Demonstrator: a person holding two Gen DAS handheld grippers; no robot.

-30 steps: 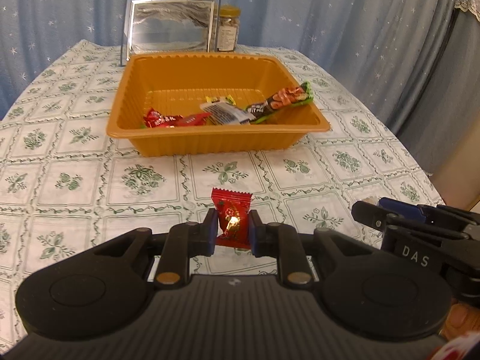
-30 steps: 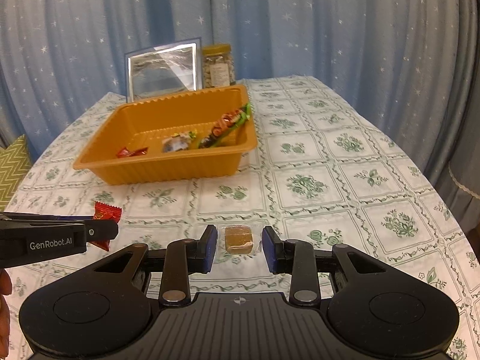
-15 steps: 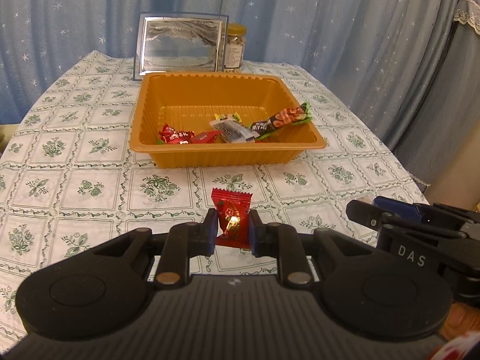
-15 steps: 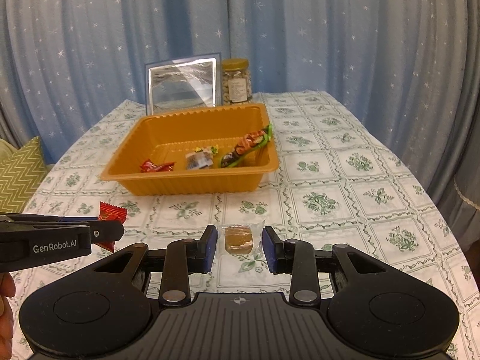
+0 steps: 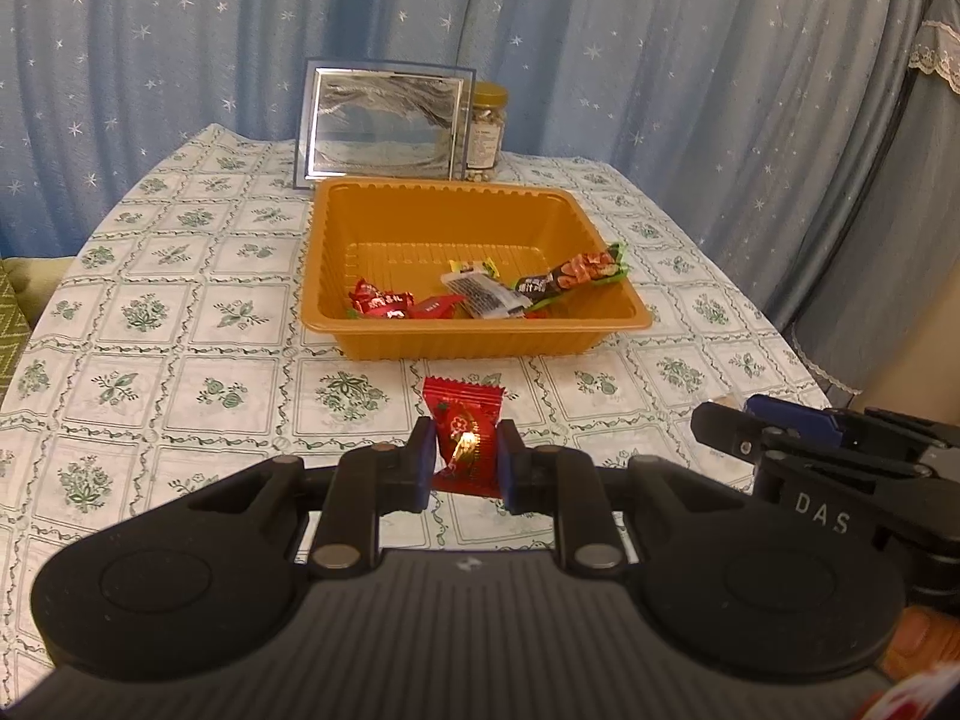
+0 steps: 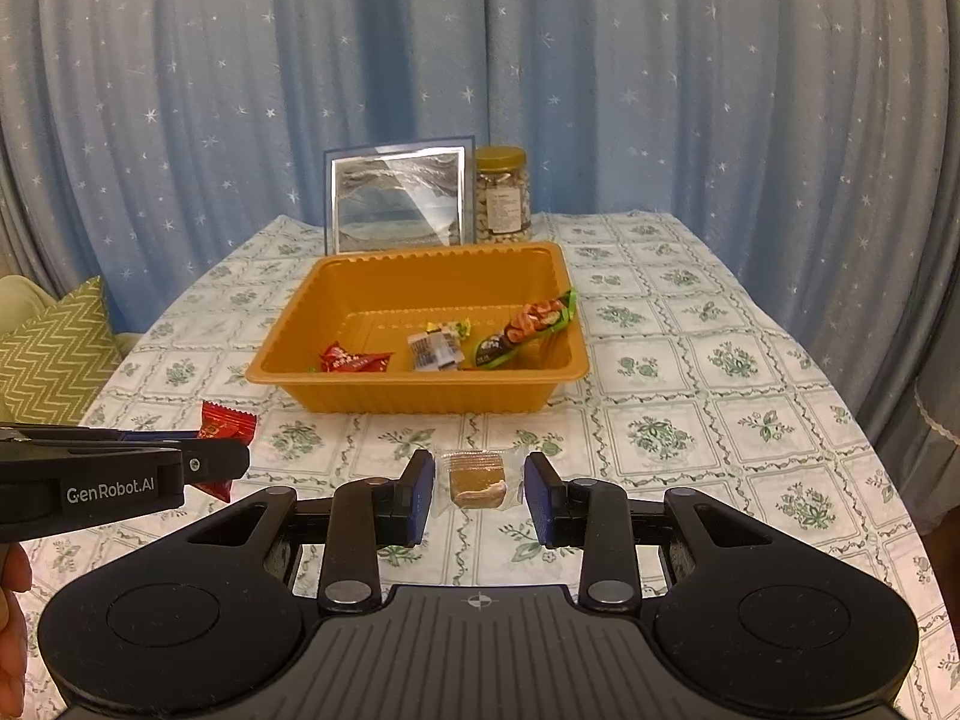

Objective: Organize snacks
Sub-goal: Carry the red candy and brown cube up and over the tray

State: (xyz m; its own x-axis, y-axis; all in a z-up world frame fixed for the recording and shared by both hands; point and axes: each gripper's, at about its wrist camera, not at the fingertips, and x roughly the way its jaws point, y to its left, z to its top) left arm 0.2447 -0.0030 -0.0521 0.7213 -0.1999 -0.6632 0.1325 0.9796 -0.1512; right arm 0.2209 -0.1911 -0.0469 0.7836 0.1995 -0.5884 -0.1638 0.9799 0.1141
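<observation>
Left tool [image 5: 465,468] grips red candy [image 5: 463,429]; right tool [image 6: 478,495] holds clear-wrapped brown sweet [image 6: 478,476]; we carry both level over orange tray [image 5: 618,324] rim, then release low

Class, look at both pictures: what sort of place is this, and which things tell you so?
Probably a room in a home: a table under a flowered tablecloth, star-patterned curtains behind it, and a zigzag cushion beside it.

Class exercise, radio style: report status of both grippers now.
Left gripper shut on red candy. Right gripper holding brown snack. Orange tray ahead, path clear.
</observation>
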